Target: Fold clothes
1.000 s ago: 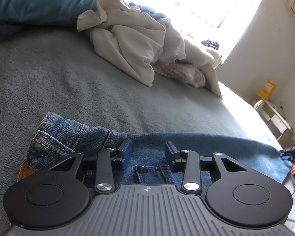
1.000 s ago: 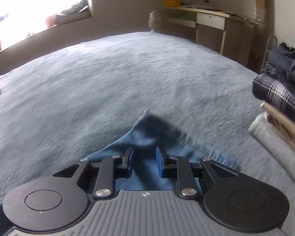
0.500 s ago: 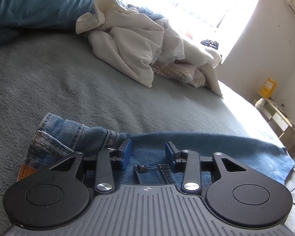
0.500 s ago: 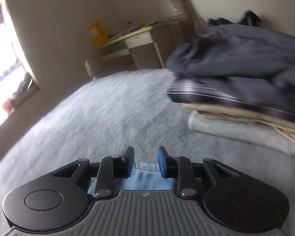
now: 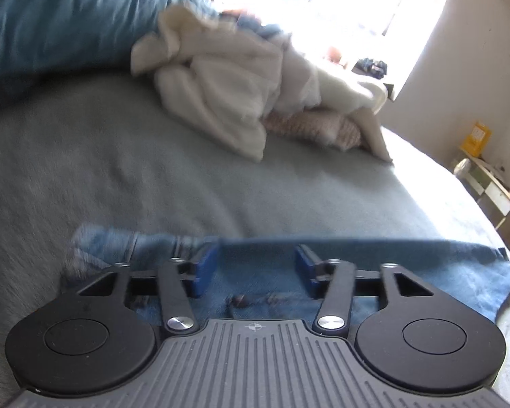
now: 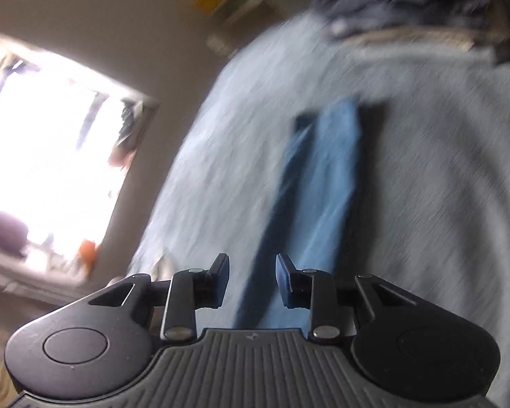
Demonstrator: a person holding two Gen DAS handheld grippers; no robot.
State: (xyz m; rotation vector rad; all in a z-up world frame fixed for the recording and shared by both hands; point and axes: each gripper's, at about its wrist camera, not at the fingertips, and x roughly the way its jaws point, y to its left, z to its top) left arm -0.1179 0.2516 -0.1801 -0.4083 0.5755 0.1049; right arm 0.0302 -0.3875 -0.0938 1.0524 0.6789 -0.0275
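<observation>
Blue jeans [image 5: 408,265] lie across the grey bed cover [image 5: 119,176], waistband to the left. My left gripper [image 5: 255,265] hovers just above the waistband. Its jaws are opening, and the blue pads [image 5: 204,267] stand apart without pressing the denim beneath them. In the blurred, rolled right wrist view a long strip of the jeans [image 6: 323,183] runs away over the bed from under my right gripper [image 6: 251,278]. Those jaws are opening too. The denim passes low between the pads [image 6: 284,280], and a gap shows beside it.
A heap of unfolded white and cream clothes [image 5: 234,95] lies further up the bed, with a blue pillow [image 5: 51,20] behind it. A stack of folded dark clothes [image 6: 411,10] sits on the bed. A desk [image 5: 493,190] stands by the wall, and the window [image 6: 51,156] is bright.
The left jaws have spread wider and that gripper has lifted a little. The right gripper has swung sideways and rolled, so the folded stack has shifted to the top of its view.
</observation>
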